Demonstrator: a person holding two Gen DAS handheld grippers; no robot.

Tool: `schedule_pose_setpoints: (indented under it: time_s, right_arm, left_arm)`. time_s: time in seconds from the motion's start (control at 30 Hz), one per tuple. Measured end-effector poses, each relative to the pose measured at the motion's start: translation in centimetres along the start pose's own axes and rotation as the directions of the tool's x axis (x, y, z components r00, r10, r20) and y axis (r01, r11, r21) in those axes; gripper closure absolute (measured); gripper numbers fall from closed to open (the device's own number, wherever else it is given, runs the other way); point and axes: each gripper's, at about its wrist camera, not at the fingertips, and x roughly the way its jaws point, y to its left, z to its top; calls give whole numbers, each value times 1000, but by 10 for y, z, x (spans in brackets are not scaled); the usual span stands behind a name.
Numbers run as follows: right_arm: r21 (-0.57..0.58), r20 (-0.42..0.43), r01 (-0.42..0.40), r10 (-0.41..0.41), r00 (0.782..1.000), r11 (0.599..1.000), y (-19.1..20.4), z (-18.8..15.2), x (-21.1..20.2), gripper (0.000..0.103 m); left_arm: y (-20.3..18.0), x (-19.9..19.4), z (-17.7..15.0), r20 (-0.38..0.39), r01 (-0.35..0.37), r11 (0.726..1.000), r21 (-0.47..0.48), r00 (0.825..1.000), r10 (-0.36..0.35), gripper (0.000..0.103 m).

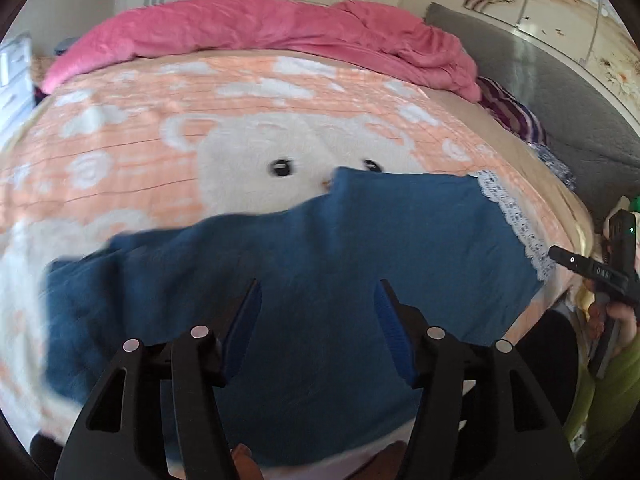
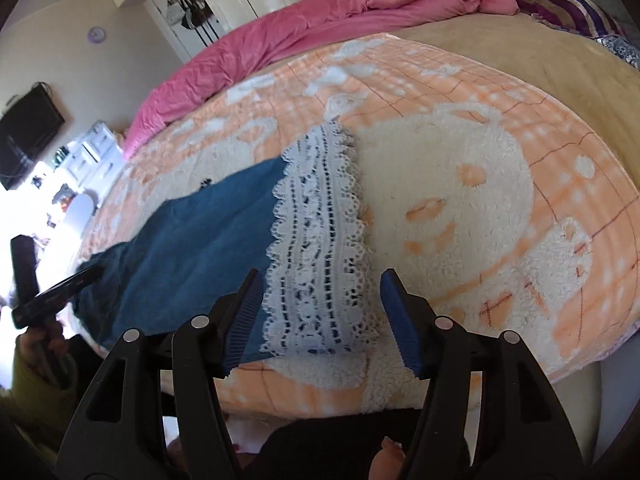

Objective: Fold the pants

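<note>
Blue pants (image 1: 320,272) with a white lace hem (image 1: 516,224) lie spread on the bed near its front edge. My left gripper (image 1: 318,292) is open and empty, hovering over the middle of the pants. In the right wrist view the pants (image 2: 192,248) run to the left and the lace hem (image 2: 316,248) lies straight ahead. My right gripper (image 2: 320,284) is open and empty, its jaws standing either side of the lace hem, just above it. The right gripper also shows at the right edge of the left wrist view (image 1: 596,272).
The bed carries an orange and white fleece blanket (image 1: 160,128) with a bear face. A pink duvet (image 1: 260,28) is bunched along the far side. A striped purple cloth (image 1: 512,112) lies at the right by a grey headboard (image 1: 560,80). Wardrobes stand behind.
</note>
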Motion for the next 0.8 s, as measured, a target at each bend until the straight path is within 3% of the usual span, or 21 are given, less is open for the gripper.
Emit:
schedule_pose_setpoints:
  time_s: [0.1,0.13,0.23,0.37,0.43,0.5,0.6,0.73,0.8]
  right_arm:
    - [-6,-34,-6,6,999,1000,-2,0,8,47]
    - [-10,-49,-13,12,999,1000,-2,-2,12,47]
    - [25,-74,-38,40,996,999,-8,-5,21,46]
    - [69,-70,-72,77,995,995,-11,-6,17,49]
    - [83,-73,-64,70,995,995,-12,-6,19,51]
    - [86,-72,-58,64,995,995,-11,-6,18,51]
    - [91,-77,-63,70,995,994,-11,-4,19,52]
    - [155,-70,-98,110,991,983,-24,-3,23,58]
    - [173,-65,-94,106,992,980,-28,-4,23,69]
  left_arm:
    - [26,-27,-11,50,-60,997,-53,997,63,44]
    - [34,-31,-13,51,-67,995,-71,996,70,38]
    - [54,-36,-16,44,-114,988,-108,992,119,36]
    - [58,-34,-17,18,-83,988,-131,996,86,38]
    - [44,-35,-13,18,52,988,-142,999,-50,38]
    - [23,-39,-8,45,88,993,-74,995,-85,38]
    - [1,-27,-7,45,9,999,46,999,-11,38]
    - [27,0,-16,-75,-26,997,-77,997,20,38]
    - [33,5,-19,-63,-33,997,-71,998,29,38]
